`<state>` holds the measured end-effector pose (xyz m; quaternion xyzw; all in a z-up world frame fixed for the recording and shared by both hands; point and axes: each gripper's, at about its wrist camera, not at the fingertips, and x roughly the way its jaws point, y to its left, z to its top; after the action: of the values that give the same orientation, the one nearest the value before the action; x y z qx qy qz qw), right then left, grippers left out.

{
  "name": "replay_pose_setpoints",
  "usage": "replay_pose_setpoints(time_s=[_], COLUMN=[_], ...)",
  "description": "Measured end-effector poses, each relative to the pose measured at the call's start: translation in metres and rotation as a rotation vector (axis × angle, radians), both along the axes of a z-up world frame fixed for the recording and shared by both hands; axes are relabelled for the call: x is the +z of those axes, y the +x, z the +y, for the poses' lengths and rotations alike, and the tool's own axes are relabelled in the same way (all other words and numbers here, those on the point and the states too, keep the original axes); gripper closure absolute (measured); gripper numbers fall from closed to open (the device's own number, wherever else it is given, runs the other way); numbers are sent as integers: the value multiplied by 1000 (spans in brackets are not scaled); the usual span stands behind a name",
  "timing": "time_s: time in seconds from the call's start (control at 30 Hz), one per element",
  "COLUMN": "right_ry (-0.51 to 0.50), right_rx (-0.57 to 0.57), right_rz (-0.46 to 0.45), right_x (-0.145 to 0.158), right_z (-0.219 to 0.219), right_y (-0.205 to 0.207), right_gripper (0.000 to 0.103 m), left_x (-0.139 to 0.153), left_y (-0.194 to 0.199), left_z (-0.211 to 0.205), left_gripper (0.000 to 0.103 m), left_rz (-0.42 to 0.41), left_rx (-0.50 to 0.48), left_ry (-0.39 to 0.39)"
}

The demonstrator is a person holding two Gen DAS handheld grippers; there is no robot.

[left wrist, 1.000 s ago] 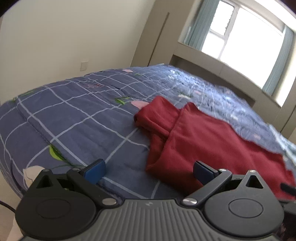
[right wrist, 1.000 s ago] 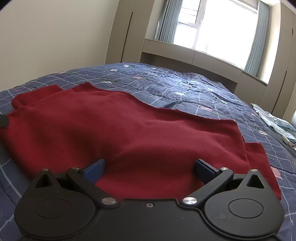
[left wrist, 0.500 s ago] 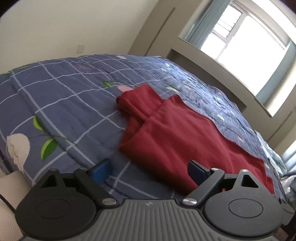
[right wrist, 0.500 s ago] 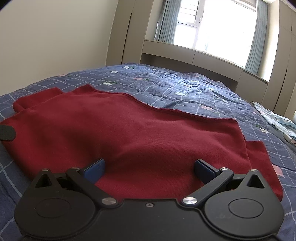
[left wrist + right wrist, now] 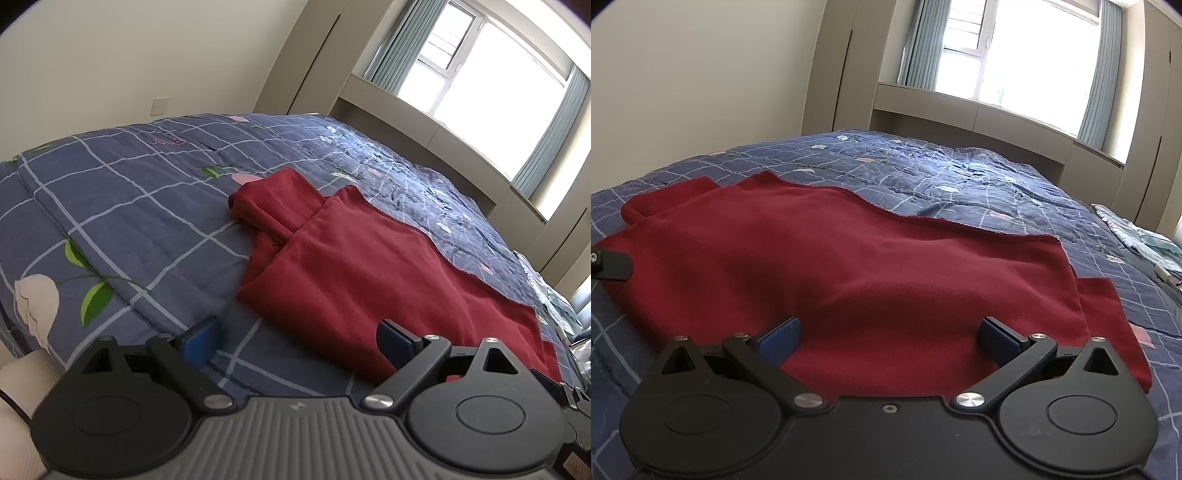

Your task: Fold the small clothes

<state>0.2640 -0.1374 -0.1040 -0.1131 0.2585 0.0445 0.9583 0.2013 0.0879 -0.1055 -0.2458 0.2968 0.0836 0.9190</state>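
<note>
Both my hand-held grippers are spread at the near edge of a red garment on the bed.

The red garment (image 5: pixel 871 273) lies flat on the blue checked bedspread (image 5: pixel 140 206), one folded sleeve (image 5: pixel 273 203) sticking out at its far left corner. My left hand-held gripper (image 5: pixel 299 338) is opening, grasping nothing; the garment's near left corner lies between its blue pads (image 5: pixel 201 341). My right hand-held gripper (image 5: pixel 890 334) is released too, spread wide above the cloth's near edge. Light-blue clothes (image 5: pixel 1137 240) sit well apart, far right.
</note>
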Motion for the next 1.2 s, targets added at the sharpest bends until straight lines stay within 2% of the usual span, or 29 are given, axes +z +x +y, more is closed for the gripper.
replay_pose_setpoints(time_s=[0.33, 0.4, 0.5, 0.57, 0.67, 0.93, 1.0, 1.03, 1.07, 1.17, 1.2], right_ry=[4, 28, 63, 73, 70, 95, 103, 106, 107, 110, 112], right_rx=[-11, -15, -18, -19, -19, -11, -10, -9, -9, -9, -9], right_rz=[-8, -8, -11, -17, -20, -31, -33, -33, -33, -37, -39], right_x=[0, -1, -2, -3, -3, -3, -3, -3, -3, -3, -3], right_z=[-1, -4, -9, -10, -9, -12, -14, -15, -15, -15, -15], right_y=[-13, -16, -22, -24, -24, -26, -26, -27, -27, -28, -28], right_gripper=[0, 0, 0, 0, 0, 0, 0, 0, 0, 0, 0], left_x=[-3, -6, -11, -14, -16, -11, -10, -9, -8, -5, -4], left_y=[1, 0, -4, -6, 0, 46, 59, 63, 67, 74, 76], left_z=[4, 11, 28, 38, 42, 56, 59, 60, 60, 59, 59], left_gripper=[4, 3, 3, 9, 19, 21, 26, 32, 43, 60, 63], left_rz=[-29, -53, -128, -164, -166, -133, -111, -96, -83, -30, -20], left_rx=[1, 13, 51, 84, 97, 12, -5, -8, -14, -11, -12], left_ry=[-3, -40, -174, -235, -229, -196, -195, -199, -201, -182, -178])
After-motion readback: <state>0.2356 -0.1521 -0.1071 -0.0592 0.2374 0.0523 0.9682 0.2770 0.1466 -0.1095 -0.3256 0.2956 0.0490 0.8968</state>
